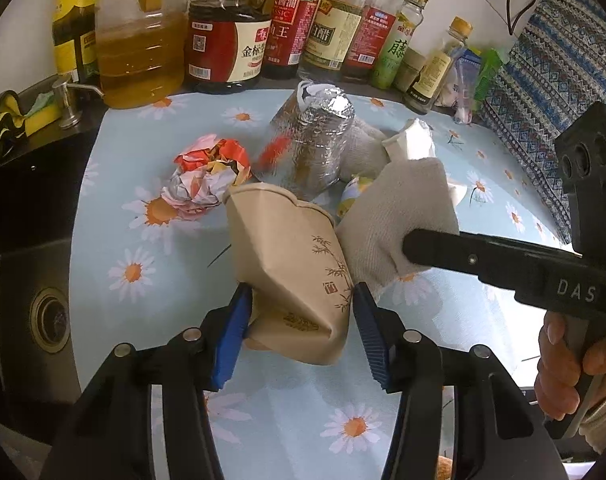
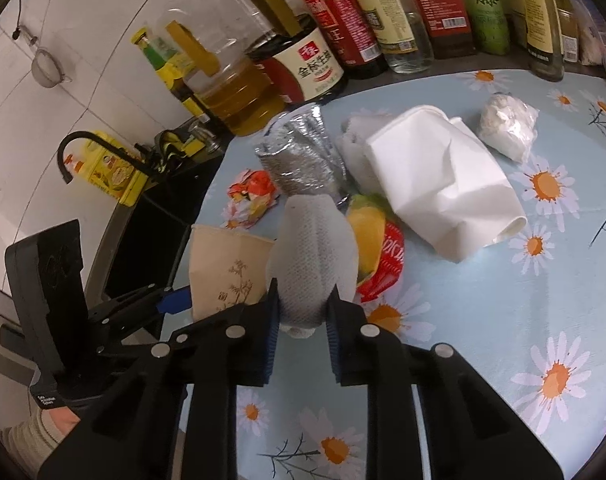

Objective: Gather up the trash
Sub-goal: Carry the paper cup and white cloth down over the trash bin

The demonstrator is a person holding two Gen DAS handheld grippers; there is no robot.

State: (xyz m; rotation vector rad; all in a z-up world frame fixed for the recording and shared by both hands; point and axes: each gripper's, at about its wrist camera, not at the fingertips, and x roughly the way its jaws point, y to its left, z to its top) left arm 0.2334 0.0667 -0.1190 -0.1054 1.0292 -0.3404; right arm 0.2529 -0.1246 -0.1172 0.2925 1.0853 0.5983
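Near the left edge of the daisy-print tabletop (image 1: 143,208), beside the dark sink (image 1: 35,312), the left gripper (image 1: 299,312) had its blue pads pressed into a crumpled brown paper cup (image 1: 287,264), the jaws narrowed onto its dented sides. Just to the right, the right gripper (image 2: 303,320) pinched a whitish textured paper cup (image 2: 313,256) between nearly closed pads, touching the brown one. Behind them lay a red-and-white paper wad (image 1: 207,172), a silver foil bag (image 1: 311,140) and a white paper bag (image 2: 443,184), with sauce bottles (image 1: 223,40) lining the back edge.
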